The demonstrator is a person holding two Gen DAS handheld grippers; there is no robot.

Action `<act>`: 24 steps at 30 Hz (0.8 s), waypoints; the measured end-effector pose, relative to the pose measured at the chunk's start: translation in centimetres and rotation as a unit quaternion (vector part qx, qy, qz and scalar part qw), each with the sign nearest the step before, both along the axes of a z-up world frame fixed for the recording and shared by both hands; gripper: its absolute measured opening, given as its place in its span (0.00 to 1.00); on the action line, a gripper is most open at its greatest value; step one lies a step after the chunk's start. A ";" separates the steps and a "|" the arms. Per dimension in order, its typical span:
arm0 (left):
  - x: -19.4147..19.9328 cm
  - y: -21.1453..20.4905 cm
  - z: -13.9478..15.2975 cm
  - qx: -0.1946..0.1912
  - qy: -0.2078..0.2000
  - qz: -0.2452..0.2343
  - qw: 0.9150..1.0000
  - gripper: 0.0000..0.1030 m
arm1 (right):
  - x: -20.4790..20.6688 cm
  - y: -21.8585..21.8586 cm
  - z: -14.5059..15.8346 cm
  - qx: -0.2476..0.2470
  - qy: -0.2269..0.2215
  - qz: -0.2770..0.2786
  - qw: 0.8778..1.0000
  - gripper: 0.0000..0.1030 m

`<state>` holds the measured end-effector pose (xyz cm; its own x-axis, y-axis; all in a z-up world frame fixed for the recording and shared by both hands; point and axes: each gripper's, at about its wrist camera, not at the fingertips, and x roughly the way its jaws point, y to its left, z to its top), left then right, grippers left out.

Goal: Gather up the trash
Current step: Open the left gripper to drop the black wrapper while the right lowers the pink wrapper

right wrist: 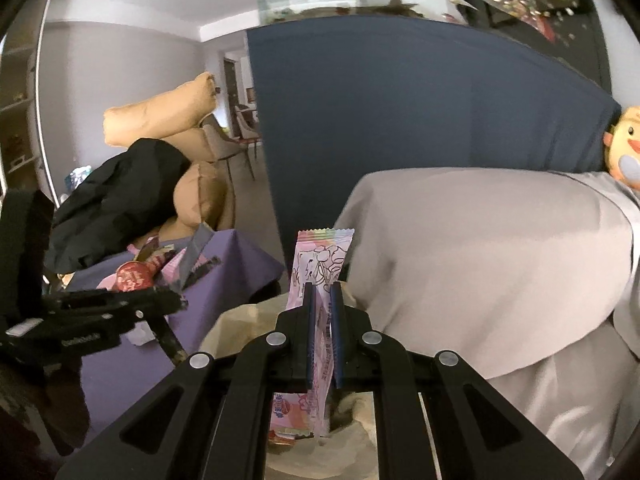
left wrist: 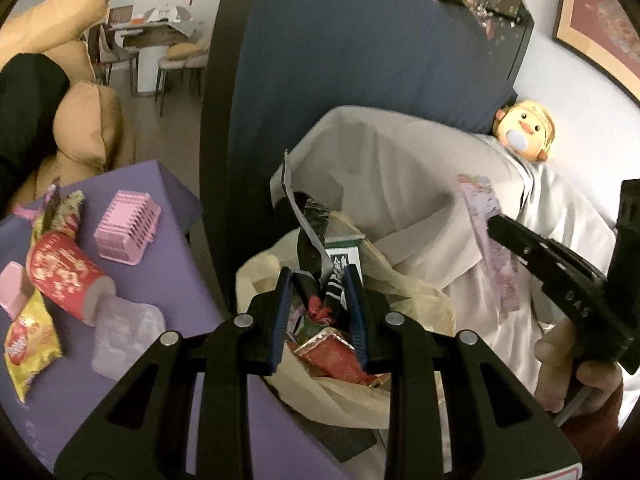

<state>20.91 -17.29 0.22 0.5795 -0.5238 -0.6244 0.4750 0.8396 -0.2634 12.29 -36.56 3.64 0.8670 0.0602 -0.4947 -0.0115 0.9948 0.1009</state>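
Observation:
My left gripper (left wrist: 318, 278) is shut on a black and silver wrapper (left wrist: 310, 232) and holds it over the open cream trash bag (left wrist: 416, 292), which holds red and foil wrappers (left wrist: 332, 354). My right gripper (right wrist: 323, 290) is shut on a pink snack wrapper (right wrist: 320, 260) that stands upright between its fingers, above the same bag (right wrist: 236, 320). The right gripper (left wrist: 496, 228) with its pink wrapper (left wrist: 486, 232) also shows at the right of the left wrist view. The left gripper (right wrist: 176, 300) shows at the left of the right wrist view.
A purple table (left wrist: 160, 276) at left holds a red cup (left wrist: 64, 276), a yellow snack packet (left wrist: 30, 344), a pink basket (left wrist: 126, 228) and a clear plastic tray (left wrist: 124, 332). A grey-covered bed (left wrist: 400, 176) with a duck plush (left wrist: 524, 132) lies to the right. A blue panel (left wrist: 340, 60) stands behind.

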 end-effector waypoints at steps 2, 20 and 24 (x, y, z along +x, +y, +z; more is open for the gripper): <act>0.3 -0.5 -0.6 0.002 0.006 -0.003 1.000 0.24 | 0.1 -0.5 -0.4 0.003 0.005 -0.008 1.000 0.09; 2.4 -1.8 -3.7 -0.017 0.056 -0.023 0.998 0.43 | 0.8 -1.6 -2.2 0.015 0.026 -0.020 0.999 0.09; 2.1 0.3 -3.1 -0.026 0.055 -0.002 0.998 0.43 | 0.8 -1.3 -2.5 0.020 0.031 -0.010 0.999 0.09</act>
